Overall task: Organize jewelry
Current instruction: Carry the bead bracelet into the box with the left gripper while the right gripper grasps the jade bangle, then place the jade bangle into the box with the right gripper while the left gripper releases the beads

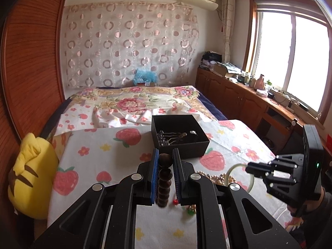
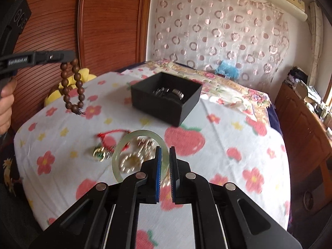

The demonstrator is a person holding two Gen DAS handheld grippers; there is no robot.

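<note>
1. Left wrist view: the left gripper (image 1: 165, 159) pinches one wooden bead bracelet (image 1: 164, 184) of round dark beads, lifted above the strawberry-print cloth (image 1: 108, 145). One square matte black box (image 1: 179, 133) sits beyond, holding metal pieces.
2. Right wrist view: the right gripper (image 2: 165, 155) pinches one smooth pale-green jade bangle (image 2: 118, 157) near the blurred pearl strand (image 2: 134, 157) – the box stands further back.

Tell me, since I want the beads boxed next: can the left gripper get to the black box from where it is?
Probably yes. The left gripper, shut on the wooden bead bracelet, is above the bedsheet with nothing between it and the open-topped black box; the right gripper is off to the side.
</note>
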